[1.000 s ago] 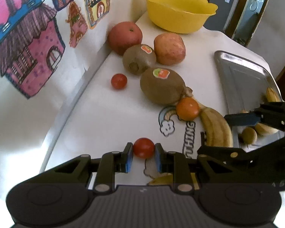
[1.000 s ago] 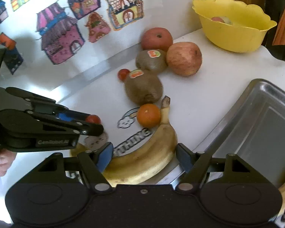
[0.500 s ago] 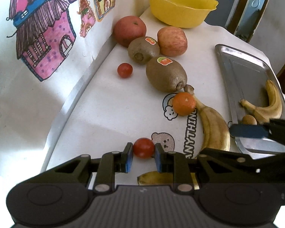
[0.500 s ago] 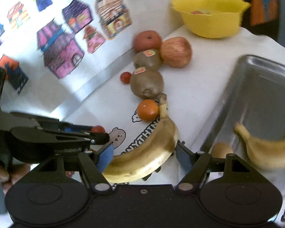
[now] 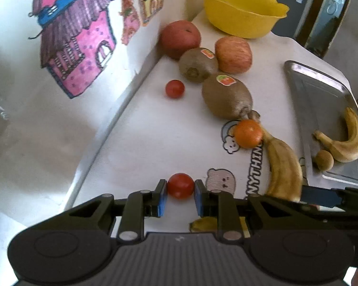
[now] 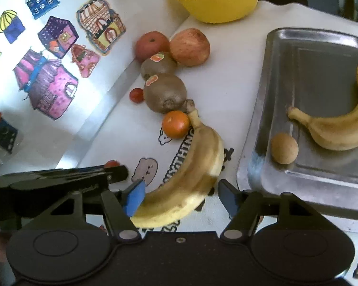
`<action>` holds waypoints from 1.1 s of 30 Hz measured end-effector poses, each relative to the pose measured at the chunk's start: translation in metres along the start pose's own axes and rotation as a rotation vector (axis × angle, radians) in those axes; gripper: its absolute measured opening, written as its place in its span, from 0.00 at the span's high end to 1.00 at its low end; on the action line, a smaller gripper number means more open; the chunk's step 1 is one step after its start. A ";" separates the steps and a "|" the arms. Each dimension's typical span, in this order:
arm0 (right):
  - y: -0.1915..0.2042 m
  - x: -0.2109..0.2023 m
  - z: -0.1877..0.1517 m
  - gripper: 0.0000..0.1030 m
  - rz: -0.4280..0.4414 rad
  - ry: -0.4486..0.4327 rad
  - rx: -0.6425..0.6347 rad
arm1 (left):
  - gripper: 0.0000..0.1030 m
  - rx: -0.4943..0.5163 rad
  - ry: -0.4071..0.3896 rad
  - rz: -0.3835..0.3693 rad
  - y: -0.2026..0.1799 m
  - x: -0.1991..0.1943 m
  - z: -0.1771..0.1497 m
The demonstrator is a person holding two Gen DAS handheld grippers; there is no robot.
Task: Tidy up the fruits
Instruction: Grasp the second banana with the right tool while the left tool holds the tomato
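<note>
The white table (image 5: 155, 128) with printed cartoon figures carries all things; its near edge is hidden behind the two tools. Along its left edge stands a white wall with coloured drawings of houses (image 6: 47, 81).

At the right edge lies the rectangular steel tray (image 6: 310, 45), cut off at the right border in the right wrist view. In it lie a yellow curved banana (image 6: 339, 128) and a small round tan fruit (image 6: 284, 148), near to each other; I cannot tell if they touch.

At the far edge stands the yellow plastic bowl with wavy rim (image 5: 243, 12). Something reddish is inside, too little shown to name.

Near the far left corner lie a dark red apple (image 5: 180, 38) and a pale red apple (image 5: 234, 54), then two brown kiwis with stickers (image 5: 226, 96), close together in a row. A small red tomato (image 5: 175, 89) lies alone, left of the kiwis.

The large spotted banana on the table (image 6: 191, 176) lies beside the tray's left edge, its stem close against a small orange fruit (image 6: 175, 124). The right hand-held gripper (image 6: 181, 197) has this banana between its jaws, which are closing; the left blue pad seems to meet the peel, the right one stands apart.

The left hand-held gripper (image 5: 180, 196) is clenched on a small red cherry tomato (image 5: 180, 189), near the front left of the table. I cannot tell if the tomato rests on the table. Under this gripper a piece of yellow peel (image 5: 204, 224) shows, mostly hidden.
</note>
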State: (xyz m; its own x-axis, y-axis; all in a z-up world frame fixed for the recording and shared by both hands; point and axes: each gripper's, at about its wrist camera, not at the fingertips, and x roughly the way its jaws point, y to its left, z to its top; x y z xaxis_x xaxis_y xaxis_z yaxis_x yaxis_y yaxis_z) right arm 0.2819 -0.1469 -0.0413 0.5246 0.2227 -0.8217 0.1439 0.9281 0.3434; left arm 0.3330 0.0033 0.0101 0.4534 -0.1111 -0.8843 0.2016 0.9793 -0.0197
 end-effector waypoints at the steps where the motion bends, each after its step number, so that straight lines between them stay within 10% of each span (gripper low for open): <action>1: 0.004 0.002 0.000 0.33 -0.019 -0.005 -0.007 | 0.75 -0.004 0.000 0.004 0.001 0.000 0.000; 18: 0.006 -0.020 -0.011 0.46 -0.109 0.123 -0.103 | 0.75 -0.007 0.025 -0.045 -0.003 -0.006 -0.011; 33: 0.034 -0.007 -0.038 0.47 -0.266 -0.045 -0.212 | 0.75 0.016 0.009 -0.041 -0.011 -0.009 -0.017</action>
State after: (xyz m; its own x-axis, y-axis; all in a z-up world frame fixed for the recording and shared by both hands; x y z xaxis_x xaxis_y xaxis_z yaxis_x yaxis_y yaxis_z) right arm 0.2514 -0.1059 -0.0407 0.5293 -0.0447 -0.8472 0.1055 0.9943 0.0134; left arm 0.3118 -0.0032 0.0102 0.4368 -0.1495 -0.8870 0.2341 0.9710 -0.0483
